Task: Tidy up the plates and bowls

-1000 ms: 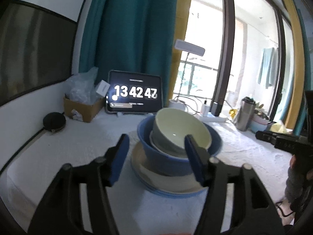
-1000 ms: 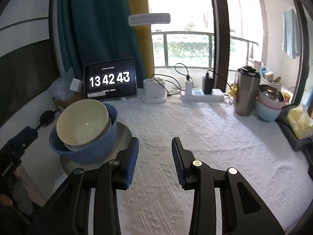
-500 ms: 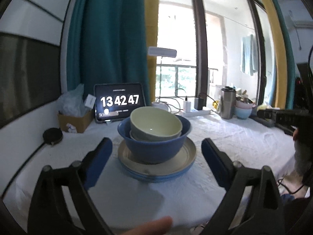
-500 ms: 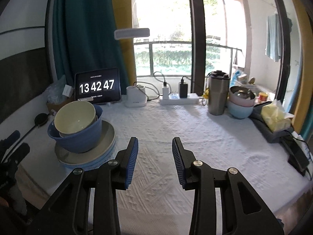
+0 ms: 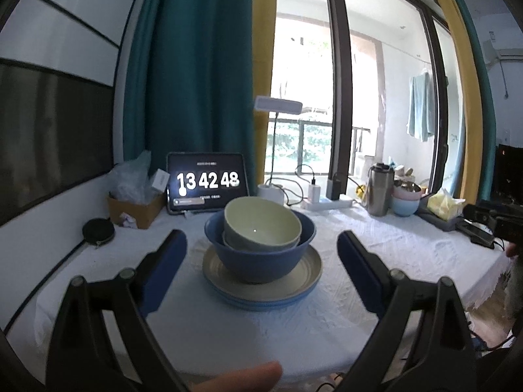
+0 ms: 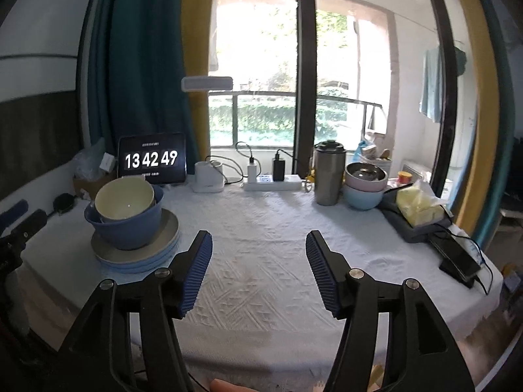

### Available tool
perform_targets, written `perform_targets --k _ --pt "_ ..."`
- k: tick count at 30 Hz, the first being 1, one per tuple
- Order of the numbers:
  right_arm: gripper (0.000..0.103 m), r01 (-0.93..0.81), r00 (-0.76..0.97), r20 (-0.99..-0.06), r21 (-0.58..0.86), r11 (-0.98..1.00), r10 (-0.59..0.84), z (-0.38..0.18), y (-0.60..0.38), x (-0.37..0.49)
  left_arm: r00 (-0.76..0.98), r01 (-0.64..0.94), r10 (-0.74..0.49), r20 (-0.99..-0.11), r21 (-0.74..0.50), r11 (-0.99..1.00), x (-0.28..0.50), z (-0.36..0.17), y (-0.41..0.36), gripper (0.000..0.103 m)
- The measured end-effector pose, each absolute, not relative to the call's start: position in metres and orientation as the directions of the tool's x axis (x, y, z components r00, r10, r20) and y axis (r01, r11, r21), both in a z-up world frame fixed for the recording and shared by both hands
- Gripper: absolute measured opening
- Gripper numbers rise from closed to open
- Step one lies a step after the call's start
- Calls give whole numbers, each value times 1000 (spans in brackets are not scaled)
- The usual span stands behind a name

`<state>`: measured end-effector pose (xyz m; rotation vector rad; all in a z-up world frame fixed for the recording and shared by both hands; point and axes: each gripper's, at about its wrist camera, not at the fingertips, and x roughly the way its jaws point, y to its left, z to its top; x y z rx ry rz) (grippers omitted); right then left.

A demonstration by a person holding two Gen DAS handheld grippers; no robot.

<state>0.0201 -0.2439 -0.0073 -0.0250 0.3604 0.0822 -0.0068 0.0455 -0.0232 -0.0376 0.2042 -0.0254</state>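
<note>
On the table (image 6: 261,228) in front of me, one bowl (image 5: 261,223) sits inside a bigger bowl (image 5: 260,254). That bowl sits on two stacked plates (image 5: 261,281). Behind them stands a clock screen (image 5: 207,183), with a box (image 5: 135,209) to its left. Far to the right, a tall cup (image 6: 329,176) stands beside two more stacked bowls (image 6: 364,186).

Left gripper (image 5: 261,258) spread wide, empty; right gripper (image 6: 258,271) just opened, nothing between its fingers
</note>
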Motion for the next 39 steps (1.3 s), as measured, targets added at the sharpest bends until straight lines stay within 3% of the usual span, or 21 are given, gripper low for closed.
perform_targets --k 15,39 --pt "64 -37 949 -314 24 999 43 -1 -264 3 982 19 -31 -184 -65 998 -7 -13 44 94" --pt "64 -34 942 -333 34 999 44 -5 -267 9 980 5 -23 -197 -90 996 -7 -16 48 94"
